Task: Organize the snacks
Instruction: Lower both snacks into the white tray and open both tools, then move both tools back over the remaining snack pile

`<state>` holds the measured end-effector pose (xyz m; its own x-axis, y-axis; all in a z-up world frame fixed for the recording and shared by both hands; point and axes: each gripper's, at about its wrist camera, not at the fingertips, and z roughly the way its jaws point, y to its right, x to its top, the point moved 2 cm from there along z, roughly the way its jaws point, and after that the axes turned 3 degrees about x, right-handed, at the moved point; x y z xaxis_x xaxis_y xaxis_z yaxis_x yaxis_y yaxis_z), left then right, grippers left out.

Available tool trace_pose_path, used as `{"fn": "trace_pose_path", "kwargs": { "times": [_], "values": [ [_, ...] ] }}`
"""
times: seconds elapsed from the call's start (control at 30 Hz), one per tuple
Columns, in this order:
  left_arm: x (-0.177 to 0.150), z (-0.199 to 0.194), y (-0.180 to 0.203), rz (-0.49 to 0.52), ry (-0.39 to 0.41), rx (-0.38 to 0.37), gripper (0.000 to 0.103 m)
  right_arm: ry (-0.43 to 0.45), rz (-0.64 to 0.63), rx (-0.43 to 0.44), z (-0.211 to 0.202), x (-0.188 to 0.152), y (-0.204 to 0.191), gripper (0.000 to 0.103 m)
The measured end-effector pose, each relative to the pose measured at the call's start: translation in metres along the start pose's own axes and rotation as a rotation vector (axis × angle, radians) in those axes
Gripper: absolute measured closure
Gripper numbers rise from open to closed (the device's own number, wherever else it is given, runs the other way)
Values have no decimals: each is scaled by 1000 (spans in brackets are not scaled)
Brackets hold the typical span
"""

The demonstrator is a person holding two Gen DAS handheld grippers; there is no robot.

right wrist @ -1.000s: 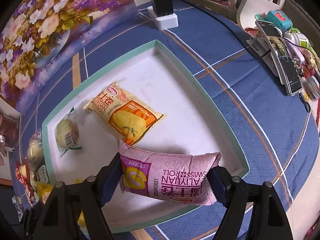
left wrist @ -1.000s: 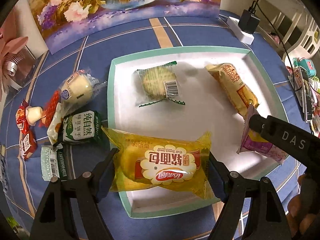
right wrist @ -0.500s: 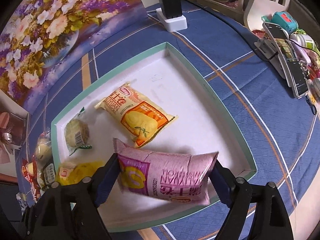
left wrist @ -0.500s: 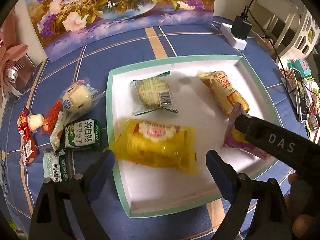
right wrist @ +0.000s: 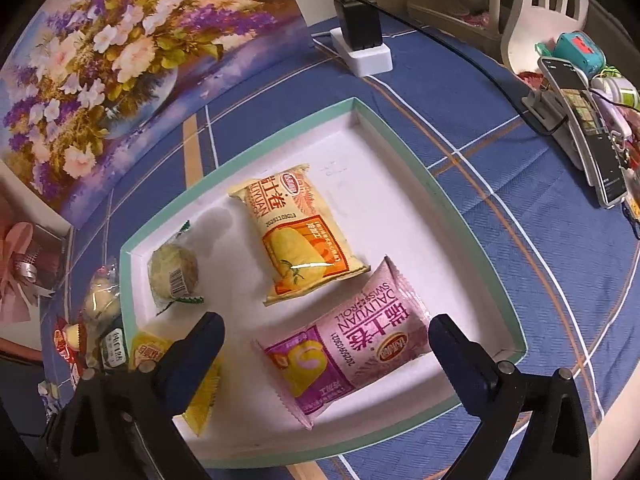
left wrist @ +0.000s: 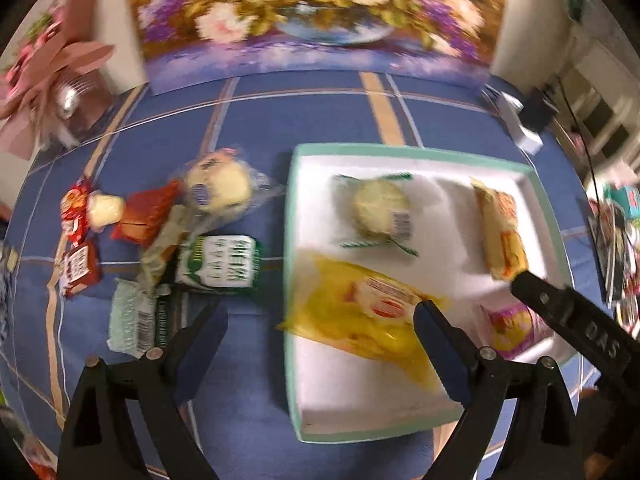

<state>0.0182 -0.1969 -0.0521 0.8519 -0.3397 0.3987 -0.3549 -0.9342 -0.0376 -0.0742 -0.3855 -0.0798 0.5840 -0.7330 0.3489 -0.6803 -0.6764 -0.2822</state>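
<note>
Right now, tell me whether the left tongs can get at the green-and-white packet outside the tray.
Probably yes. The left tongs stand open and empty, the green-and-white packet lies on the cloth just ahead of their left finger, its top uncovered. Other wrappers crowd its left side and could get pinched too.

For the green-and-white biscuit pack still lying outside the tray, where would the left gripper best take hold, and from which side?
Probably from above, fingers across the short sides of the green-and-white biscuit pack. It lies flat on the tablecloth, a small plump rectangle. Other wrappers crowd its left and near edges, so the open left gripper should come down steeply.
</note>
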Motion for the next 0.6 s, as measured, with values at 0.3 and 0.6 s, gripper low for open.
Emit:
{"fn": "trace_pose_path", "kwargs": {
  "times": [0.3,0.6],
  "values": [
    [12,-7,-59,-161,44,97,8,24,-26,29,-4,1,-9,0],
    [14,-14,-125,-277,52,211,8,45,-94,38,-12,0,-33,0]
  ]
}}
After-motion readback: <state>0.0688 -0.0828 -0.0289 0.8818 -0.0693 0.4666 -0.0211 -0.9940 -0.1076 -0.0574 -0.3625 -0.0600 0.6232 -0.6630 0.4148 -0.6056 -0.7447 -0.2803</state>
